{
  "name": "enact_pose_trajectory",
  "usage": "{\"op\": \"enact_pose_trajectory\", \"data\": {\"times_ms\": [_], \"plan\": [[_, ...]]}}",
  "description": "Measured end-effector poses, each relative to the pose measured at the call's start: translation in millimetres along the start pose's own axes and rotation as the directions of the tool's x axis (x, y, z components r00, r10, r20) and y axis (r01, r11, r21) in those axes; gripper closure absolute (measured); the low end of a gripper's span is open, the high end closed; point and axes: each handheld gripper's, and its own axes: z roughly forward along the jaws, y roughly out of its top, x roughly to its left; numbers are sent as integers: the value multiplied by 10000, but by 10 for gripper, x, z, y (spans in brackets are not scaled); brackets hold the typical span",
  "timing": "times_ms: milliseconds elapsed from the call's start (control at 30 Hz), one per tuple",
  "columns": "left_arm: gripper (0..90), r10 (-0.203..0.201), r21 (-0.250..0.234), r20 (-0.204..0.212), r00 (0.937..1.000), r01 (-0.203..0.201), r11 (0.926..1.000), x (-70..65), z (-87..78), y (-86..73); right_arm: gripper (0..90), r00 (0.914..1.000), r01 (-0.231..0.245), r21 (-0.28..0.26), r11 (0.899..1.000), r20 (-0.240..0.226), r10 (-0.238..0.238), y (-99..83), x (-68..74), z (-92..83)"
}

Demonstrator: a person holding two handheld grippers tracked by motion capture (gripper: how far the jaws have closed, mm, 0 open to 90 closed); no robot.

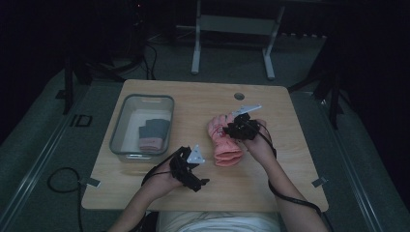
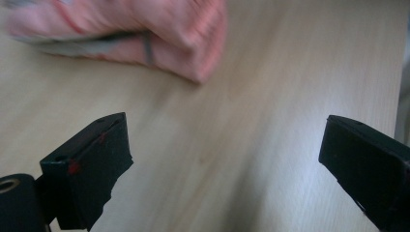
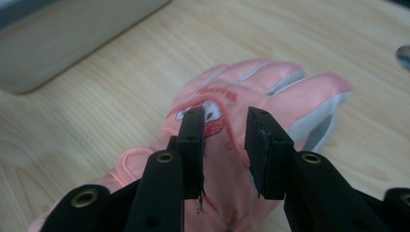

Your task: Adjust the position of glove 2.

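Observation:
A pink glove (image 1: 226, 145) with pale grey finger sides lies flat on the wooden table (image 1: 193, 101), right of centre. My right gripper (image 1: 228, 130) hovers just over the glove's back, jaws a narrow gap apart. In the right gripper view the gripper (image 3: 225, 116) stands above the glove (image 3: 270, 92) near its red print, with fabric showing through the gap and no pad pressing on it. My left gripper (image 1: 196, 166) is nearer the front edge, left of the glove. Its jaws (image 2: 225, 128) stand wide open over bare wood, the glove's (image 2: 145, 34) folded end ahead.
A clear plastic bin (image 1: 121, 121) sits at the table's left and holds a folded grey and pink item (image 1: 152, 133); its wall (image 3: 72, 38) is at the upper left in the right gripper view. A round cable hole (image 1: 239, 95) lies near the far edge.

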Motion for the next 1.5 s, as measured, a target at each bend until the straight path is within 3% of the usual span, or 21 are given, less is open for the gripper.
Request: {"op": "enact_pose_trajectory", "data": {"times_ms": [167,267,300,333,367,600,667,733,867,967,1033,1067,1100,1133,1200,1267,1300,1367,1433,1467,1500], "plan": [[48,-931,-460,-751,9928,898,9949,143,-96,160,700,9997,43,266,9996,228,-49,8,-25,18],[50,-1577,-502,-1092,9814,1530,9869,272,-111,254,677,9988,-177,30,9998,461,175,-41,-58,-8],[51,-1577,-502,-1092,9814,1530,9869,272,-111,254,677,9988,-177,30,9998,461,175,-41,-58,-8],[51,-1888,-547,-1267,9738,1832,9816,377,-95,335,670,9983,-309,-26,9995,490,310,-56,-76,-22],[59,-1952,-603,-1334,9717,1886,9802,411,-85,374,657,9969,-512,-146,9986,598,520,-87,-128,-51],[66,-2317,-692,-1236,9649,2245,9720,588,32,639,574,9938,-903,-537,9945,603,935,-154,-207,-160],[65,-2754,-731,-914,9570,2694,9603,643,105,673,549,9946,-906,-158,9958,491,913,-170,-217,-118],[66,-2977,-588,-806,9513,2936,9541,681,203,687,536,9945,-980,324,9947,407,966,-206,-232,-36],[66,-3361,-349,-641,9397,3344,9418,727,401,673,527,9903,-1386,459,9893,174,1380,-271,-300,14],[69,-3812,-296,-801,9210,3800,9245,797,534,648,503,9886,-1502,980,9838,213,1488,-330,-356,99],[141,-4266,-240,-867,9003,4262,9043,850,609,627,493,9839,-1775,1159,9773,20,1785,-371,-396,139],[141,-4472,-183,-674,8919,4470,8943,874,654,613,492,9829,-1816,1209,9759,-93,1841,-388,-412,156],[141,-4472,-183,-674,8919,4470,8943,874,654,613,492,9829,-1816,1209,9759,-93,1841,-388,-412,156],[141,-4865,107,-630,8714,4880,8728,920,767,580,492,9822,-1843,1228,9752,-152,1875,-399,-413,167],[147,-5295,369,-711,8453,5328,8455,972,853,540,492,9845,-1722,1335,9760,-86,1749,-410,-399,188],[146,-5578,587,-621,8277,5609,8258,1003,928,499,492,9870,-1566,1431,9772,-137,1602,-411,-390,202],[146,-5578,587,-621,8277,5609,8258,1003,928,499,492,9870,-1566,1431,9772,-137,1602,-411,-390,202],[147,-5884,841,-325,8079,5889,8038,1035,1017,447,496,9894,-1413,1623,9766,-114,1450,-400,-357,228],[148,-6101,991,-1,7923,6071,7884,1083,1053,410,497,9871,-1543,1709,9731,-163,1593,-398,-353,247],[150,-6138,956,101,7894,6103,7864,1093,1067,403,497,9826,-1763,1751,9686,-280,1839,-402,-367,260],[165,-6080,960,188,7937,6038,7913,1097,1076,412,496,9780,-1937,1783,9647,-419,2041,-409,-389,272]]}}
